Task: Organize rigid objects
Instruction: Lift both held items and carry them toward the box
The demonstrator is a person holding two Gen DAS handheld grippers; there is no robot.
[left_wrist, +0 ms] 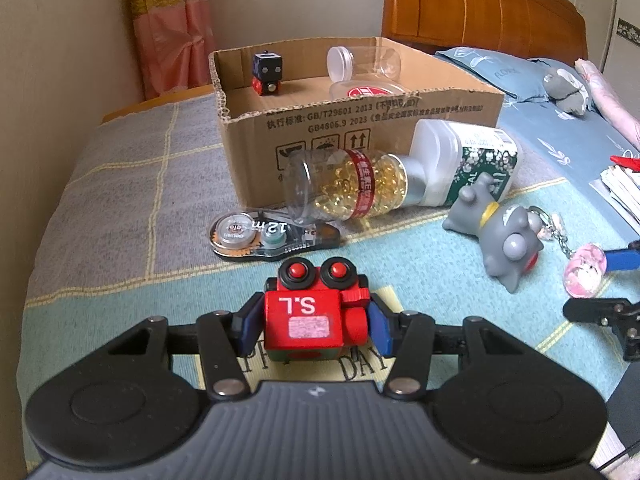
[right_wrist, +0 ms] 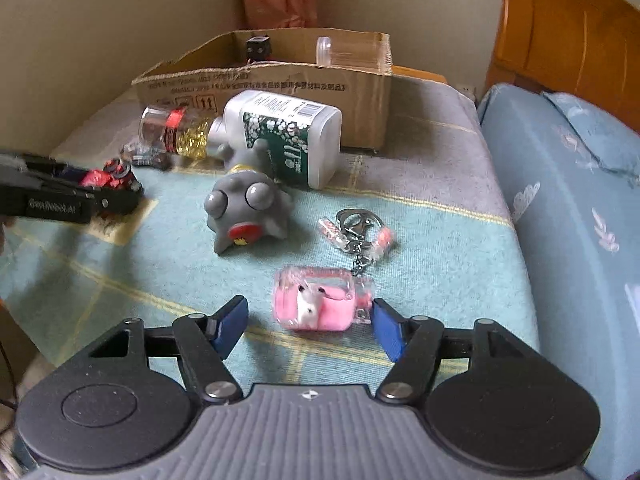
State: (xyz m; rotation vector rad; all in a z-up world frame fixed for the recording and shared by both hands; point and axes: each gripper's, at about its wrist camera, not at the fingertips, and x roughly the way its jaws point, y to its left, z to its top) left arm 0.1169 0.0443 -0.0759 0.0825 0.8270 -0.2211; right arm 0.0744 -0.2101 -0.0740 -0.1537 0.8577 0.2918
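Note:
My left gripper [left_wrist: 314,330] is shut on a red wooden toy robot [left_wrist: 308,312] marked "S.L", its blue pads pressing both sides just above the blanket. In the right wrist view my right gripper [right_wrist: 308,314] stands open around a pink keychain charm [right_wrist: 320,304] lying on the blanket; the right pad is next to the charm's edge and the left pad is well apart from it. Behind stands an open cardboard box [left_wrist: 360,128] holding a dark blue toy block [left_wrist: 267,74] and a clear jar [left_wrist: 362,62].
In front of the box lie a capsule bottle [left_wrist: 348,188], a white and green bottle [left_wrist: 468,164], a grey cat toy [left_wrist: 500,232] and a correction tape [left_wrist: 264,236]. A blue pillow [right_wrist: 560,184] lies to the right, and a wall runs along the left.

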